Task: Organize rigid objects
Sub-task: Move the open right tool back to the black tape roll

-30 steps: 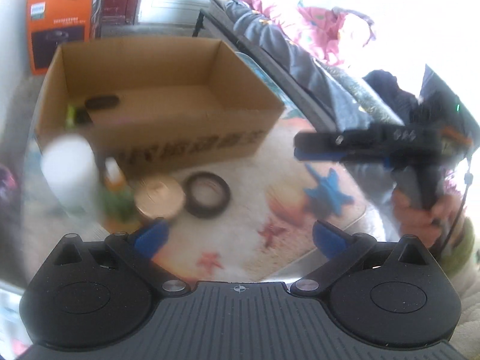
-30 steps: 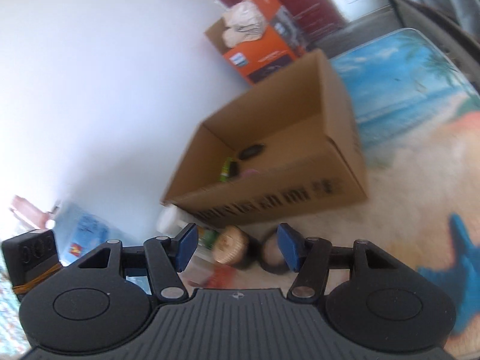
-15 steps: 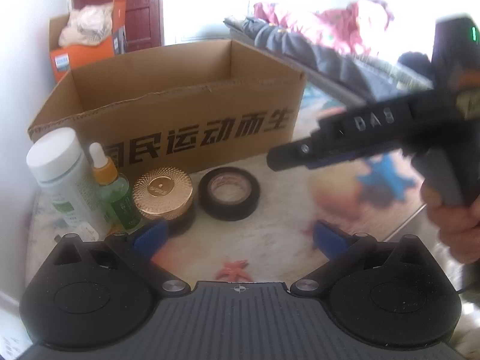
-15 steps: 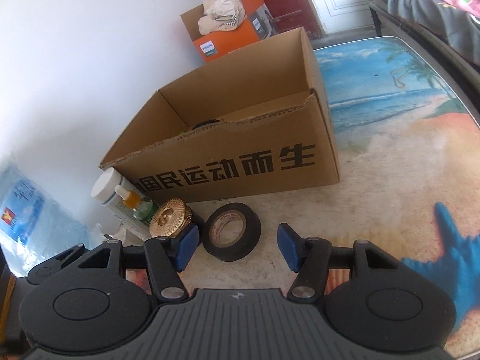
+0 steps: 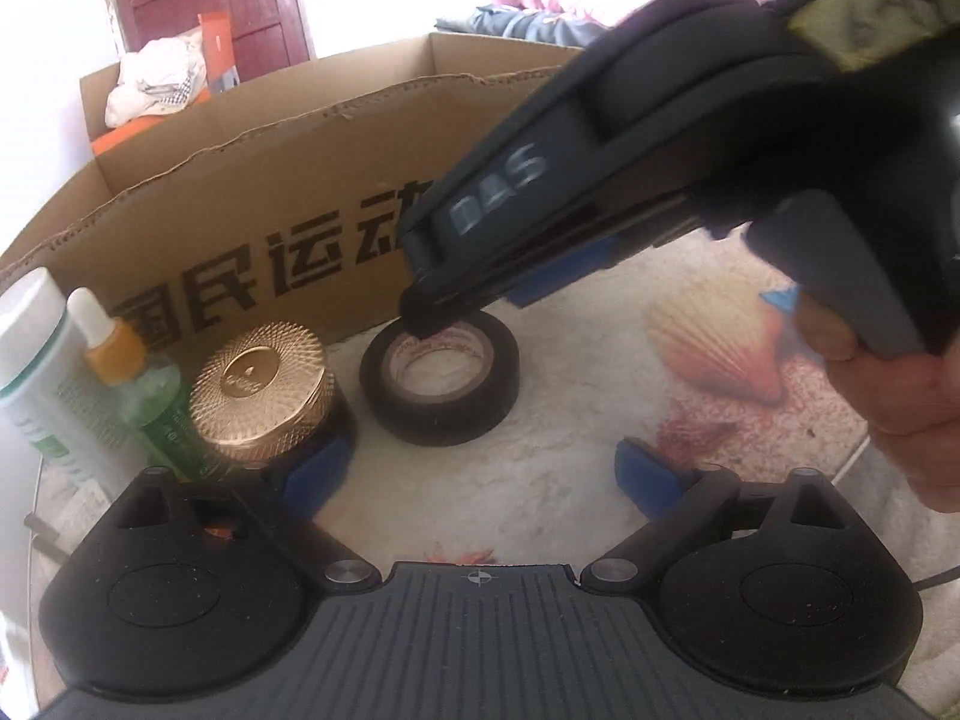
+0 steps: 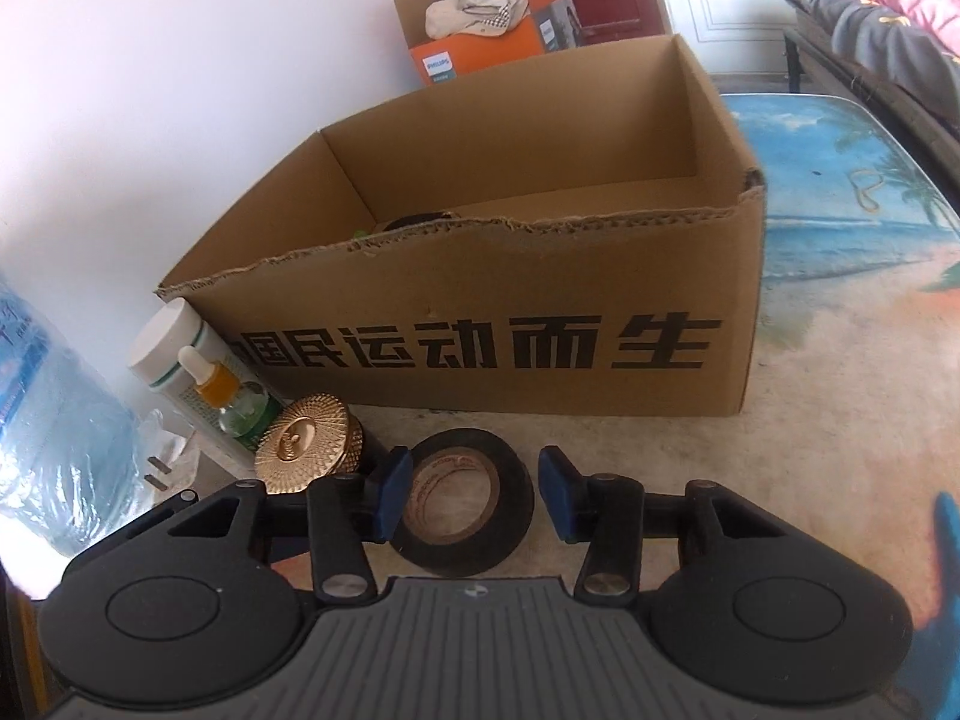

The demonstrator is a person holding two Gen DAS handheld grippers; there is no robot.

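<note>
A black tape roll (image 6: 517, 513) lies flat on the beach-print table in front of a cardboard box (image 6: 540, 276). My right gripper (image 6: 473, 497) straddles it, jaws closing, one blue pad on each side with a sliver of gap on the right. In the left wrist view that right gripper (image 5: 423, 309) slants down from the upper right onto the tape roll (image 5: 441, 414). My left gripper (image 5: 483, 471) is wide, its jaws closing slightly, with nothing between them and the tape just ahead. A gold-lidded jar (image 5: 261, 399), a green dropper bottle (image 5: 150, 402) and a white bottle (image 5: 30, 360) stand left.
The box (image 5: 270, 192) stands close behind the items, a dark object (image 6: 420, 219) inside it. A hand (image 5: 888, 396) holds the right gripper. An orange carton with cloth (image 6: 474, 54) sits by the back wall, wrapped water bottles (image 6: 48, 420) at left, bedding (image 6: 870, 18) at right.
Both grippers dropped lower and nearer the items in front of the box. The right gripper moved onto the tape roll and narrowed its jaws around it.
</note>
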